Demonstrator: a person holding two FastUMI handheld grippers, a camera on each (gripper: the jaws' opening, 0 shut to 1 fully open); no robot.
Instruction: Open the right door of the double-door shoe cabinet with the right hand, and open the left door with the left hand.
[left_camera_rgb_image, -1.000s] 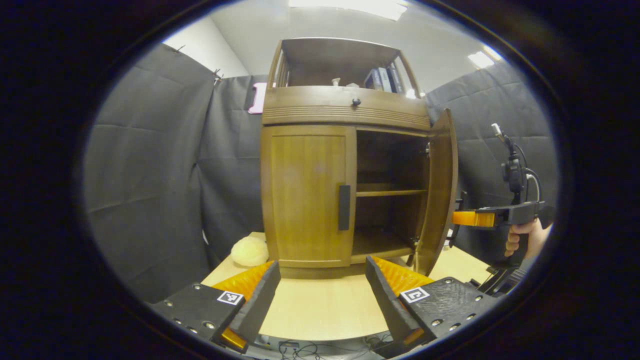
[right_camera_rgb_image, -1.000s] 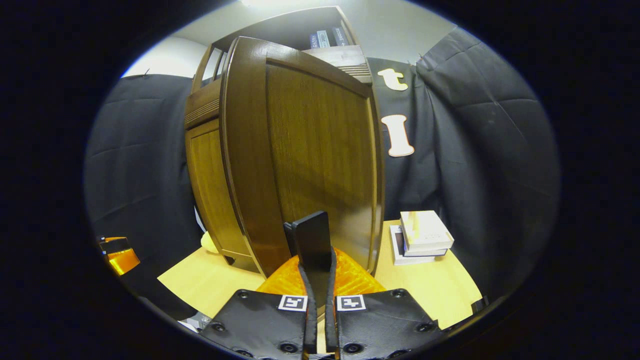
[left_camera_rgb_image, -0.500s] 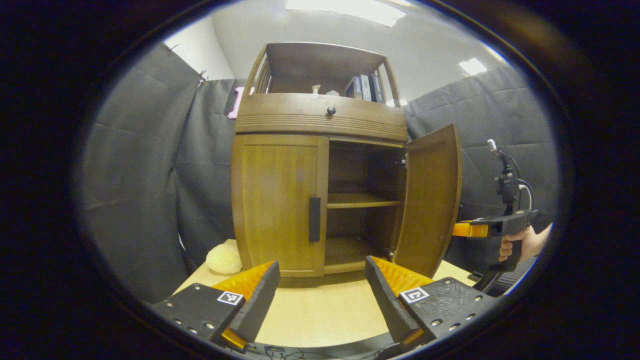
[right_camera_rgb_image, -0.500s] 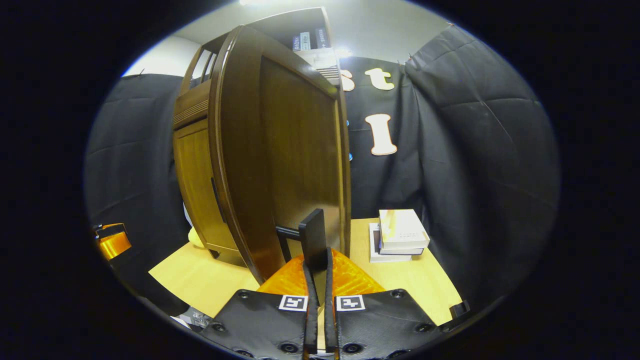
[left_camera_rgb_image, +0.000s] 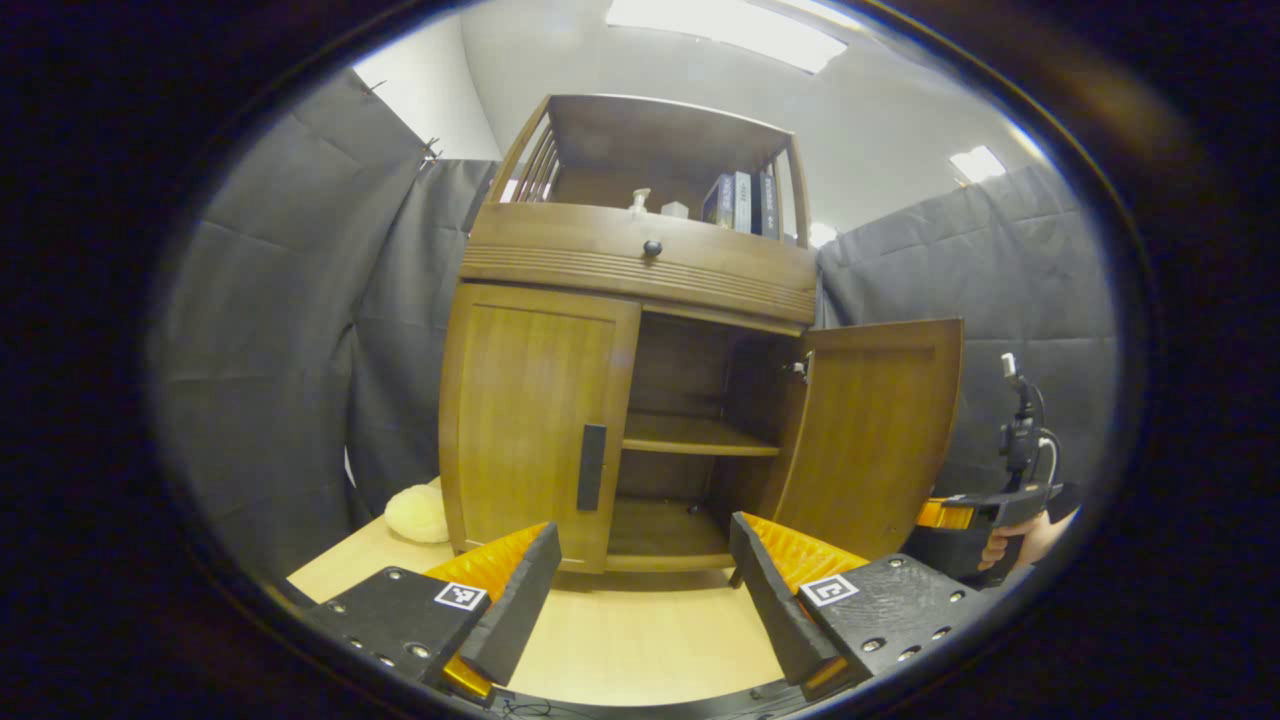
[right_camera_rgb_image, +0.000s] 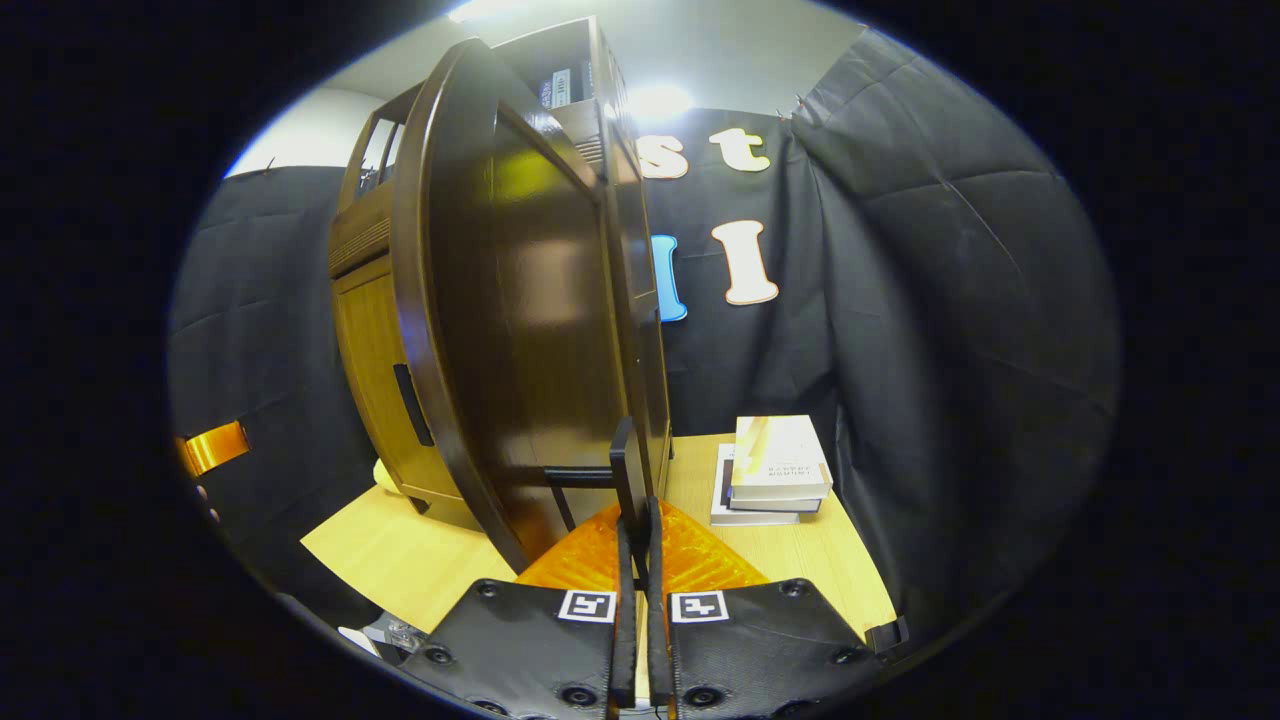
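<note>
The shoe cabinet (left_camera_rgb_image: 640, 270) stands on the tabletop (left_camera_rgb_image: 650, 640), its right door (left_camera_rgb_image: 880, 430) swung wide open, its left door (left_camera_rgb_image: 530, 420) closed with the handle (left_camera_rgb_image: 591, 467) at 12 o'clock of the left claw (left_camera_rgb_image: 640, 580), whose fingers are spread apart. The right claw (right_camera_rgb_image: 636, 520) is clamped on the right door's handle (right_camera_rgb_image: 624, 465). Books (right_camera_rgb_image: 775, 475) lie at 2 o'clock of it.

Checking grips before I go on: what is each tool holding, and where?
Right tool: shut on the right door's handle. Left tool: open, holding nothing, short of the closed left door.
</note>
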